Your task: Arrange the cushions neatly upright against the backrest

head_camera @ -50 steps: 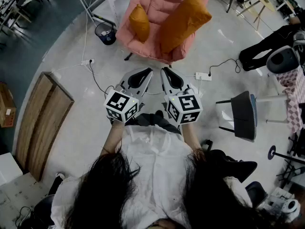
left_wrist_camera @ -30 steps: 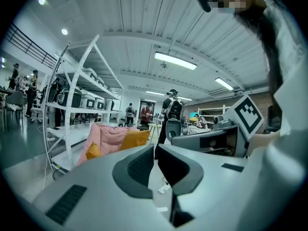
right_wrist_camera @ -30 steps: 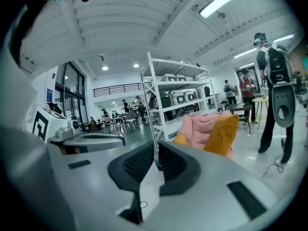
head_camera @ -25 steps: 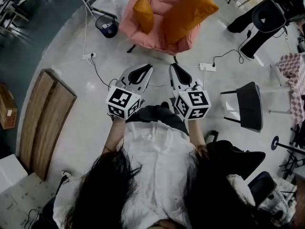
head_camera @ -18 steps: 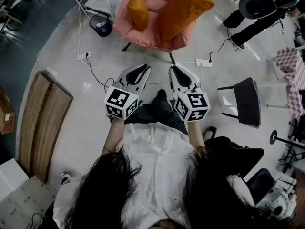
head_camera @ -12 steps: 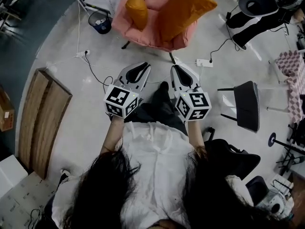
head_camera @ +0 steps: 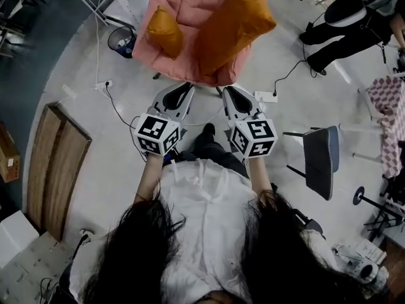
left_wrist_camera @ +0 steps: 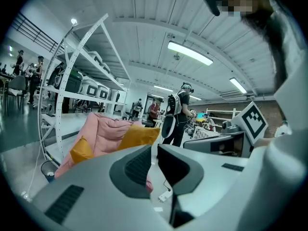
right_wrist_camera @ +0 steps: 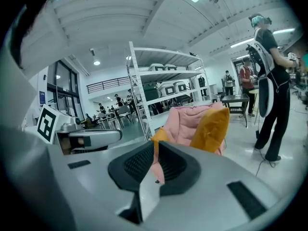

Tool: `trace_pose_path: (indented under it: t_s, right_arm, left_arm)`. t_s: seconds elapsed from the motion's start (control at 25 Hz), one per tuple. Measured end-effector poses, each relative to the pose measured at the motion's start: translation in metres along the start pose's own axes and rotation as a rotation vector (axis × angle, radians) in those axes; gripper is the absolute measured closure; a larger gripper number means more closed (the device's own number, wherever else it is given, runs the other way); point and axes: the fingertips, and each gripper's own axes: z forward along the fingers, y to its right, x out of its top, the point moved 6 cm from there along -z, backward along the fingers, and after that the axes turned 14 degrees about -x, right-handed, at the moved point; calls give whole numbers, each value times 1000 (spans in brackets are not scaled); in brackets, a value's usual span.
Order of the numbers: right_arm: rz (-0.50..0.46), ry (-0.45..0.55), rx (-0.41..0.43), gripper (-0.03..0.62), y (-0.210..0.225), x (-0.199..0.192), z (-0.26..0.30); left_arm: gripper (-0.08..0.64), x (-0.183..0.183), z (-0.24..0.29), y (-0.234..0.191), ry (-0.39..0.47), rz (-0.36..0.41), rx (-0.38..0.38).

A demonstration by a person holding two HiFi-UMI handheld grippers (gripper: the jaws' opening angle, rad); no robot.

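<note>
A pink armchair [head_camera: 190, 18] stands ahead on the grey floor. On its seat a small orange cushion [head_camera: 163, 31] rests at the left, and a large orange cushion [head_camera: 234, 25] leans tilted over the right side. My left gripper [head_camera: 187, 87] and right gripper [head_camera: 227, 91] are held side by side in front of me, short of the chair's front edge, both shut with nothing in them. The left gripper view has its gripper [left_wrist_camera: 155, 150] pointing toward the armchair [left_wrist_camera: 103, 131] and both cushions [left_wrist_camera: 137, 134]. Past the right gripper [right_wrist_camera: 156, 152] the large cushion [right_wrist_camera: 210, 128] shows.
A dark waste bin [head_camera: 120, 40] stands left of the chair, with cables and a power strip [head_camera: 266, 97] on the floor. A wooden board [head_camera: 57, 163] lies at the left and a grey chair [head_camera: 319, 160] at the right. A person [head_camera: 354, 18] stands at the far right. White shelving [left_wrist_camera: 72, 95] rises behind.
The armchair has come nearer and sits larger at the top of the head view. Both grippers stay shut and side by side, now almost at its front edge.
</note>
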Motion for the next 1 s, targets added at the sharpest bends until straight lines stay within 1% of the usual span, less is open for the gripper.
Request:
trace_pose_path:
  t_s: [0.2, 0.36, 0.56, 0.8, 1.0]
  right_arm:
    - [11, -15, 7, 548, 42, 12, 28]
    - [24, -28, 8, 548, 58, 12, 43]
    - [35, -46, 3, 548, 75, 12, 56]
    - [47, -58, -33, 548, 92, 18, 81]
    - [65, -66, -77, 548, 104, 19, 103]
  left_arm:
    - [523, 9, 46, -8, -25, 14, 9]
    - [523, 12, 67, -15, -54, 18, 9]
    - [523, 21, 87, -25, -63, 26, 10]
    - [523, 33, 110, -45, -72, 33, -21]
    - [523, 44, 138, -73, -86, 47, -69]
